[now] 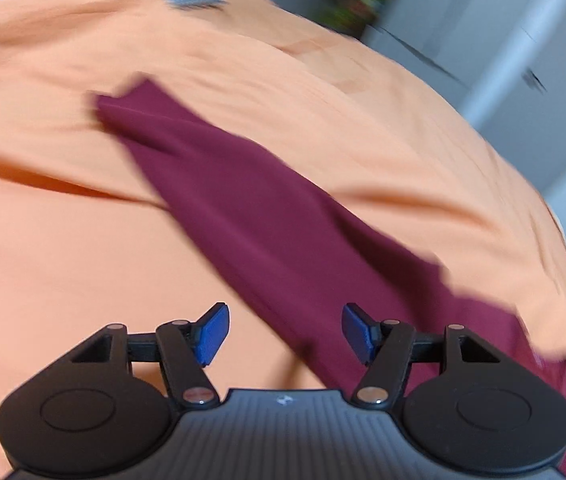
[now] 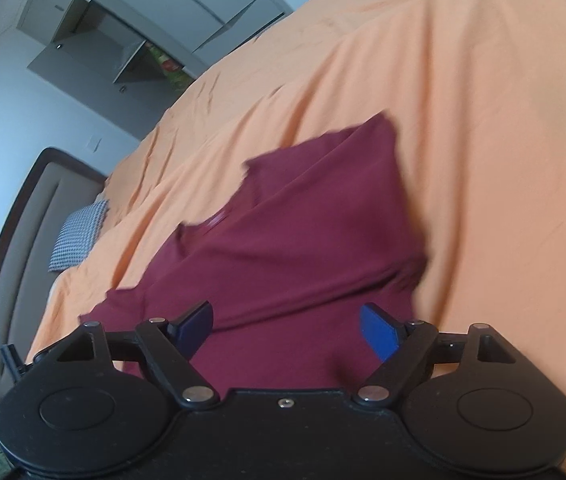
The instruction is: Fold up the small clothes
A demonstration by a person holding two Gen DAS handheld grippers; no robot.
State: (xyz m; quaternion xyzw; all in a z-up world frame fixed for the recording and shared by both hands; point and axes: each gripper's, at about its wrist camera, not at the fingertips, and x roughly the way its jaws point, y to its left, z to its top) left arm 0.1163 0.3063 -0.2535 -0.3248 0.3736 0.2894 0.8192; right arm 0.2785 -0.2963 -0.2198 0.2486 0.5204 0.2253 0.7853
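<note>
Both claws [image 1: 285, 330] [image 2: 287, 330] agape; maroon garment [image 2: 299, 236] on orange bedspread [image 2: 483, 140].

The right gripper [image 2: 287, 330] sits at the bottom of the frame with its blue pads [image 2: 379, 330] wide apart and nothing between them. Behind it a maroon garment [image 2: 303, 240] lies on an orange sheet [image 2: 483, 140]. At left are a checked pillow [image 2: 79, 236] and a dark headboard [image 2: 15, 240].

One maroon garment [image 2: 303, 216]; one orange bedspread [image 2: 483, 140]; one checked pillow [image 2: 77, 236]; two tongs, left [image 1: 284, 332] and right [image 2: 287, 332].
</note>
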